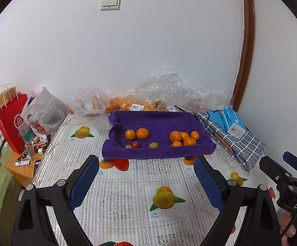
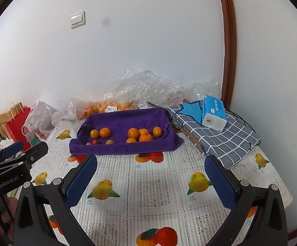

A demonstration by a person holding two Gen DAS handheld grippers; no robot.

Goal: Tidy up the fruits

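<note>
Nearest to me, my left gripper (image 1: pixel 146 160) is spread wide with nothing between its blue pads, hovering over the table (image 1: pixel 115 201), which wears a tablecloth printed with fruit. My right gripper (image 2: pixel 151 160) is spread just as wide and also empty, above the same cloth. Each gripper shows at the edge of the other's view, so they sit side by side.

Beyond both fingertips lies a purple towel (image 1: pixel 158 123) draped over a shallow tray. On it, two oranges (image 1: pixel 137 134) sit towards the left, and a cluster of five oranges (image 1: pixel 184 138) sits towards the right. Along the towel's near edge I see a small red fruit (image 1: pixel 135 144) between two small brownish fruits (image 1: pixel 153 145), apart from the oranges.

To the right of the towel rests a folded checked cloth (image 2: pixel 226 141) with a blue tissue pack (image 2: pixel 214 112) on top. Farther back, against the white wall, lie crumpled clear plastic bags (image 1: pixel 169 88), some holding more oranges. At far left stands a red paper bag (image 1: pixel 10 123).
</note>
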